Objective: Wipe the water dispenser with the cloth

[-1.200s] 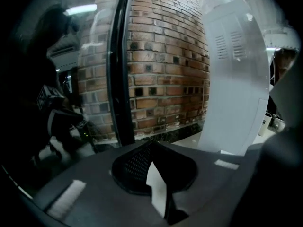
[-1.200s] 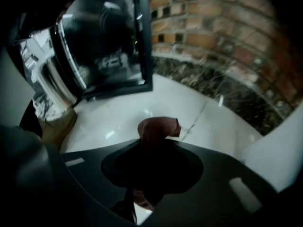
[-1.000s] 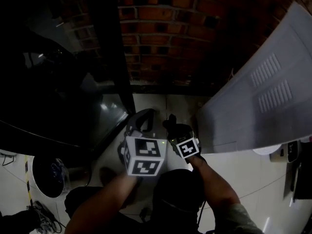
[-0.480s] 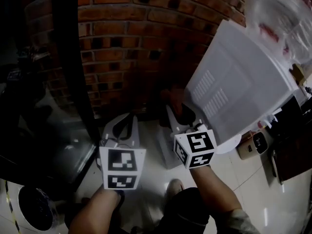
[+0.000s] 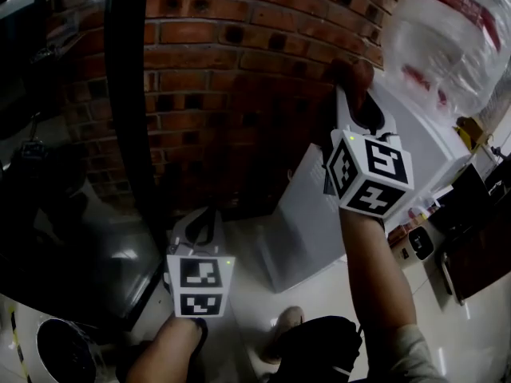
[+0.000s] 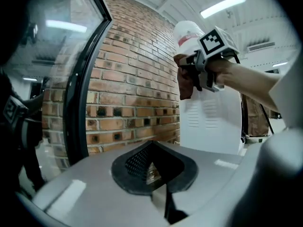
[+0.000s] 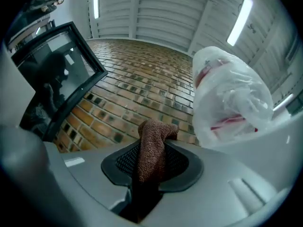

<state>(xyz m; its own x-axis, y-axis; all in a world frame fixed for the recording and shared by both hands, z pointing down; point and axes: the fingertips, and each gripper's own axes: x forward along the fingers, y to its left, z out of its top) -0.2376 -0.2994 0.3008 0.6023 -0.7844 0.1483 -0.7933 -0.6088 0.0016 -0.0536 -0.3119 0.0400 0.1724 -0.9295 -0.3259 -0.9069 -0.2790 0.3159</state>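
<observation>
The white water dispenser stands against the brick wall, with a plastic-wrapped bottle on top. My right gripper is raised to the dispenser's upper edge just left of the bottle, shut on a brown cloth. In the right gripper view the cloth sticks up between the jaws, which have just eased open slightly, and the bottle fills the right. Whether the cloth touches the dispenser I cannot tell. My left gripper hangs low at the left, shut and empty, and looks up at the right gripper and the dispenser.
A brick wall rises behind. A black-framed glass door stands to the left. Small boxes and dark furniture sit on the tiled floor to the dispenser's right. The person's shoe is below.
My right gripper has swung up from near the floor to the dispenser's top, carrying the cloth. The left gripper rose a little at first, then held. The head view has tilted upward.
</observation>
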